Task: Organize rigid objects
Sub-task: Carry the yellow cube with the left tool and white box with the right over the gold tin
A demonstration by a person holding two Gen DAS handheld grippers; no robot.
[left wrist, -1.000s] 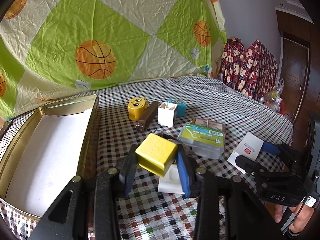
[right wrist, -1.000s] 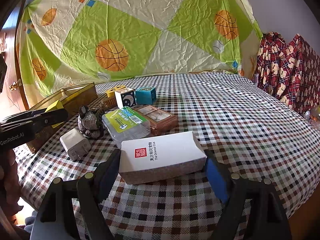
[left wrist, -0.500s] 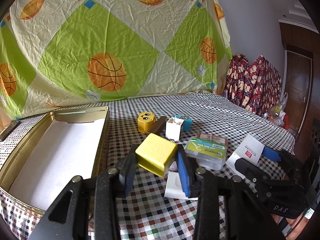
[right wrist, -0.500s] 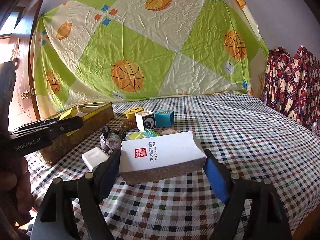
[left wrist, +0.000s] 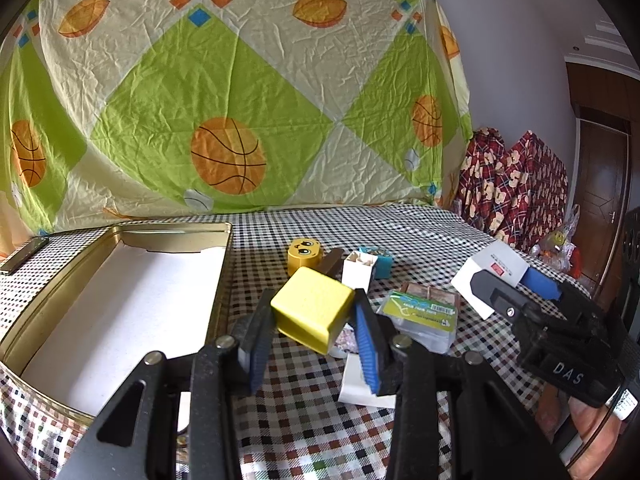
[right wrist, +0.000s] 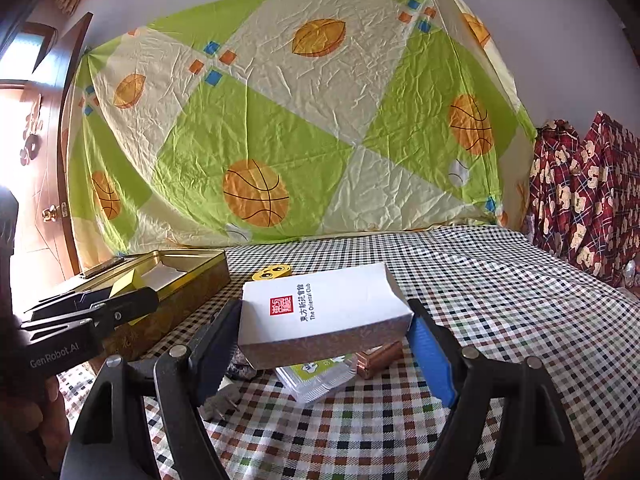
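My left gripper is shut on a yellow cube and holds it above the checked cloth, just right of the open gold tin. My right gripper is shut on a white carton with a red seal and holds it above the other items. In the left wrist view the right gripper and its white carton show at the right. In the right wrist view the left gripper with the yellow cube is beside the tin.
On the cloth lie a yellow smiley block, a dark bar, a white open box, a teal box, a clear green-labelled case, a copper box and a white plug. A patterned sheet hangs behind.
Both grippers have risen with their loads; the table items appear lower and farther. The white carton now sits higher above the clear case.
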